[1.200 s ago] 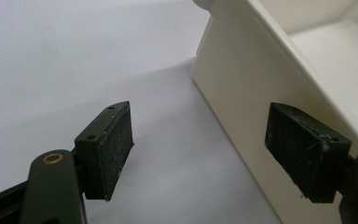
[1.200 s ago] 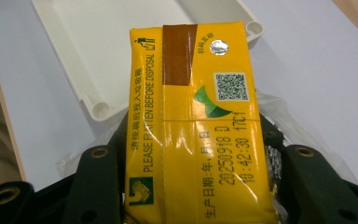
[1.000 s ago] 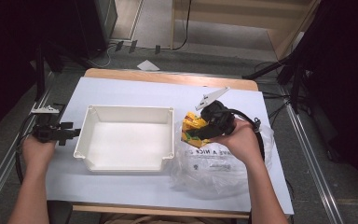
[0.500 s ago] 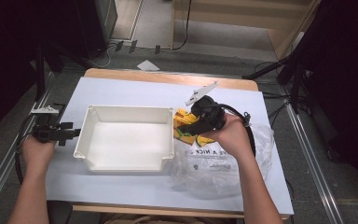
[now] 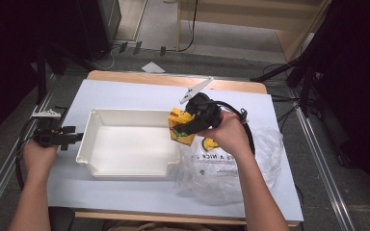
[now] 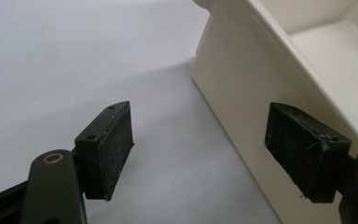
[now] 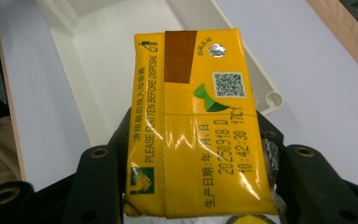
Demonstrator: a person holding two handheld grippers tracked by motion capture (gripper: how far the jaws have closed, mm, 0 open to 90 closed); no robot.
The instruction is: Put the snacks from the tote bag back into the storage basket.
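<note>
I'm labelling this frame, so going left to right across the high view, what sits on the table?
Left gripper → white tray → yellow carton held by the right gripper at the tray's right wall → clear plastic bag.

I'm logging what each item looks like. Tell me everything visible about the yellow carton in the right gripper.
The carton is a small glossy yellow drink box with a brown patch, a QR code, a green mark, a printed date and "PLEASE FLATTEN BEFORE DISPOSAL" along one side. Its foil-like skin is slightly creased. The right gripper clamps its sides between black jaws, holding it in the air over the right rim of the white tray, beside the plastic bag.
</note>
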